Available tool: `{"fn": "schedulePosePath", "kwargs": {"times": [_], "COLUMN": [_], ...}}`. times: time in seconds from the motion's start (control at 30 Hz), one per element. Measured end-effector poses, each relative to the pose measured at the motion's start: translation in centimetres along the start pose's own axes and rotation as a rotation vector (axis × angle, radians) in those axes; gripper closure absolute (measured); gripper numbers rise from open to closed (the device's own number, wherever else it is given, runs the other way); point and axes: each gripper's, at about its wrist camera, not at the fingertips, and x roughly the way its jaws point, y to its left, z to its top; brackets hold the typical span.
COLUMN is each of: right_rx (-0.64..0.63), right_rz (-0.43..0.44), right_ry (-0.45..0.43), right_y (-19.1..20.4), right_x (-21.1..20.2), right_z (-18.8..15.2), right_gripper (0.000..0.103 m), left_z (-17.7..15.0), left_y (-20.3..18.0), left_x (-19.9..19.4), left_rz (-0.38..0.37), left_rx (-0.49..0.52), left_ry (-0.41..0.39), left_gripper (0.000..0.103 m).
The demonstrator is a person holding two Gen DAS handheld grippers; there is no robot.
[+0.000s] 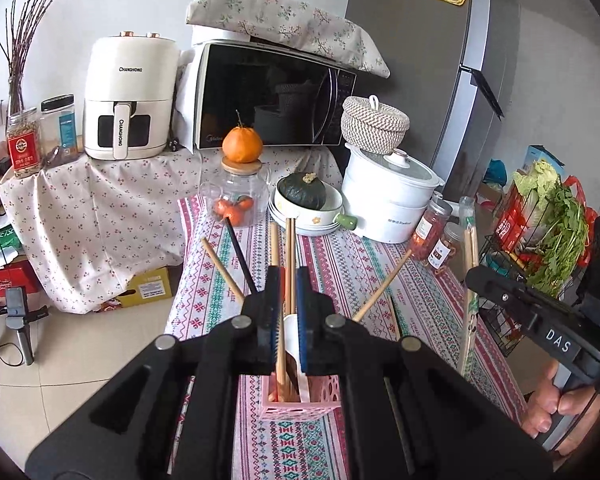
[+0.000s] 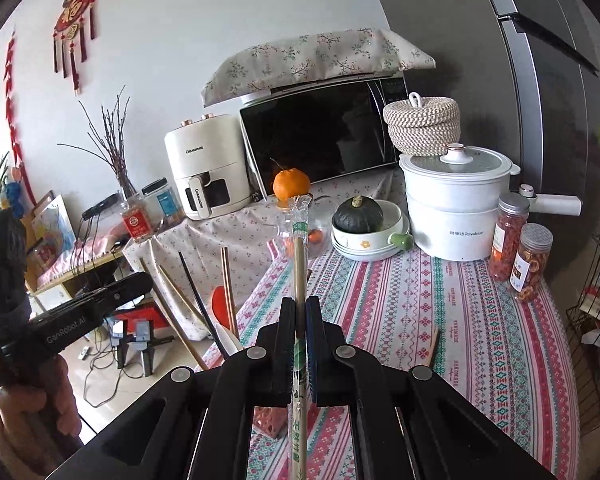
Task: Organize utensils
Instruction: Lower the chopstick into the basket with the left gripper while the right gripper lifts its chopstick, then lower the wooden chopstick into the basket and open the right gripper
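In the left wrist view my left gripper (image 1: pixel 287 276) is nearly shut around a pair of brown chopsticks (image 1: pixel 289 248) that stand in a pink perforated utensil holder (image 1: pixel 300 406) below it. Other chopsticks (image 1: pixel 222 268) and a white spoon (image 1: pixel 290 332) lean in the holder. In the right wrist view my right gripper (image 2: pixel 300 306) is shut on a plastic-wrapped pair of chopsticks (image 2: pixel 299 240), held upright above the patterned tablecloth (image 2: pixel 440 320). That wrapped pair also shows in the left wrist view (image 1: pixel 469 280). A single chopstick (image 2: pixel 434 342) lies on the cloth.
At the back stand a glass jar with an orange (image 1: pixel 242 144), stacked bowls with a green squash (image 1: pixel 304 190), a white cooker (image 1: pixel 388 196), two snack jars (image 2: pixel 520 240), a microwave (image 1: pixel 272 96) and an air fryer (image 1: pixel 128 100). A wire rack with greens (image 1: pixel 540 232) stands to the right.
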Motion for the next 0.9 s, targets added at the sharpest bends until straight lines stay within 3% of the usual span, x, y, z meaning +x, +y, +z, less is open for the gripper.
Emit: {"fn": "schedulePosePath", "kwargs": {"times": [0.07,0.23,0.33,0.43,0.63,0.9], "right_rx": [0.006,0.033,0.035,0.03,0.029,-0.001], "right_rz": [0.008,0.03,0.03,0.023,0.001,-0.058], "right_ry": [-0.025,-0.093,-0.134,-0.17,-0.182,-0.232], "right_y": [0.4,1.8,2.9,4.1,5.3,6.5], "right_x": [-0.1,-0.1,0.3,1.1,4.1,7.0], "right_z": [0.2,1.1,1.8,2.4,2.4,1.7], "right_gripper": [0.098,0.098,0.098,0.098,0.098,0.098], "left_z": [-0.1,-0.6,-1.3,-2.1,-3.3,-3.6], "left_y": [0.1,0.7,1.7,2.8,4.9,5.2], "left_x": [0.2,-0.2,-0.3,0.0,0.8,0.8], "left_rz": [-0.003,0.009,0.037,0.062,0.077,0.054], "left_rx": [-0.005,-0.026,-0.039,-0.046,-0.088,-0.115], "left_ry": [0.027,0.095,0.155,0.216,0.311,0.344], "left_gripper": [0.084,0.044,0.033,0.027,0.026,0.026]}}
